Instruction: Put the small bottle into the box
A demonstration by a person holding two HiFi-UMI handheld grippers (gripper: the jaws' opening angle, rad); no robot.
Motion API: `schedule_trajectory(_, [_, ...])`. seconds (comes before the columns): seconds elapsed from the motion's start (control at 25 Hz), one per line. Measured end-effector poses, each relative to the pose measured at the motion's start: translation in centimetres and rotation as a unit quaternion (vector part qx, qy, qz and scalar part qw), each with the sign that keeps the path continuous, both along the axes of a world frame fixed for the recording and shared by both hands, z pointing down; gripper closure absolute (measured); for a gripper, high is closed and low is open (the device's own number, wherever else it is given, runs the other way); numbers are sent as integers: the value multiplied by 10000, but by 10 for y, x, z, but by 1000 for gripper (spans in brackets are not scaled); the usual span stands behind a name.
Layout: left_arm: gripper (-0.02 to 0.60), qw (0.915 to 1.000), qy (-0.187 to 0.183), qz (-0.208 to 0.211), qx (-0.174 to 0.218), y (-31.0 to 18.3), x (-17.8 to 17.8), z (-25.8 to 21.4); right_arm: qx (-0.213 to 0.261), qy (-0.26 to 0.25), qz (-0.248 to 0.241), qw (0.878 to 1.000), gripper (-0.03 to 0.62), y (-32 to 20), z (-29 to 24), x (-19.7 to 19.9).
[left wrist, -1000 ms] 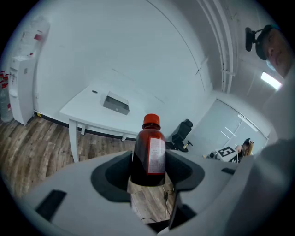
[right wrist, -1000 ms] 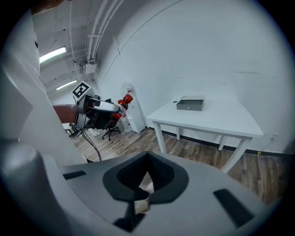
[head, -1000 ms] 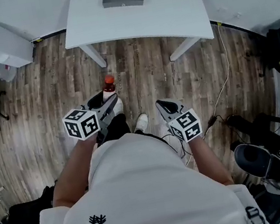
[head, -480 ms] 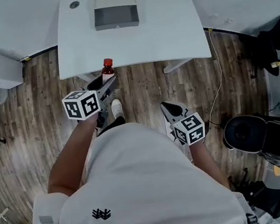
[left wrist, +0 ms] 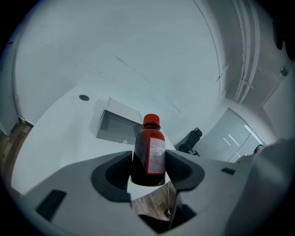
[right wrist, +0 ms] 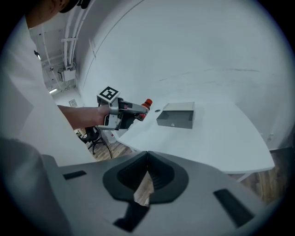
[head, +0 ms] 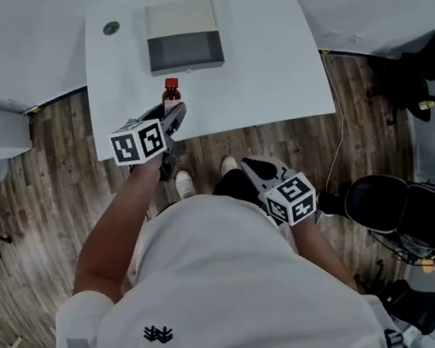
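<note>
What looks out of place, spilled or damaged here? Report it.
Nothing stands out. The small bottle is capped and intact in the left tongs, nothing spilled, and the box sits squarely on the table.

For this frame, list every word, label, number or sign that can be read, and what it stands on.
No text here can be read.
The white label on the small bottle: print too blurred to read.
The marker cubes on the left gripper and right gripper: black-and-white square patterns, no letters.
The shirt: a small dark emblem, no words.
The box: no print visible.
</note>
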State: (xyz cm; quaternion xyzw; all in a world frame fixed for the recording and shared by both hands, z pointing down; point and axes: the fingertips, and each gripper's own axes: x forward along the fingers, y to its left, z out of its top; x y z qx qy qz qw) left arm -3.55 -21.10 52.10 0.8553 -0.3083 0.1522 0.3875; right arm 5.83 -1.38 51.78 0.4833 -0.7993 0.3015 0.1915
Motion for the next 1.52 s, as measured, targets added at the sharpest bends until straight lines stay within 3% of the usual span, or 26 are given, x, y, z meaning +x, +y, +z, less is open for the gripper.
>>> schedule_trajectory(0.24, [357,9986,-278,-403,-206,-64,35,21,-87,-70,-226,9997,588,-54,4,37])
schedule_trajectory(0.6, [357,9883,-1109,-862,-594,-140,69,72,-95,-165,-648,9977,588,-130,4,110])
schedule_trajectory(0.92, [357,9733,-1802,-1097,-907,-166,84,110,-294,-435,-868,9948,588,-162,17,156])
schedule_trajectory(1.2, [357,9542,-2538,-1050,-1190,-177,85,135,-426,-622,-1009,9920,588,-184,26,176])
schedule_trajectory(1.52, [356,9363,-3010,-1016,-1497,-176,81,146,-502,-754,-1005,9908,588,-198,30,188])
